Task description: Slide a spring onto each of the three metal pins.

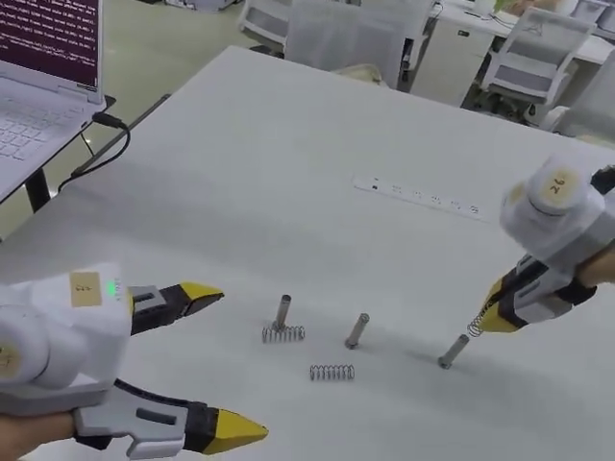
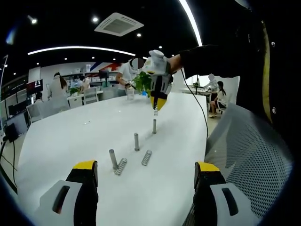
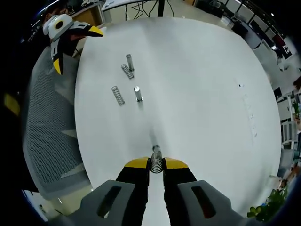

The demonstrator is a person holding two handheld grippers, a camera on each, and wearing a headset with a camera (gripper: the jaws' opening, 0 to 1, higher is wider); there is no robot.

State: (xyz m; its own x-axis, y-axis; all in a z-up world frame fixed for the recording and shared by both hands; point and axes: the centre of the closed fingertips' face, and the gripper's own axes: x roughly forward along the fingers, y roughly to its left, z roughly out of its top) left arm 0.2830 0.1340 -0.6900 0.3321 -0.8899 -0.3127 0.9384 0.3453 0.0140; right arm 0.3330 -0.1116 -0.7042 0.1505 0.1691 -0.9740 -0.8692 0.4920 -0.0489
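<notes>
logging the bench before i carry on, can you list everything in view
table: one, white
pins: three, silver, standing in a row mid-table
springs: three, silver; one at an end pin's foot, one loose nearby, one in right tongs
laptop: one, pale, far left
cable: one, black, beside laptop
power strip: one, white, beyond pins
chairs: several, pale, past table
left tongs: one, yellow-tipped, open
right tongs: one, yellow-tipped, shut on spring

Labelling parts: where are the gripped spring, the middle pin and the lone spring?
gripped spring (image 3: 156, 165), right gripper view, coils between the jaws.
middle pin (image 1: 356, 330), head view, mid-shaft.
lone spring (image 1: 332, 372), head view, middle coils.
</notes>
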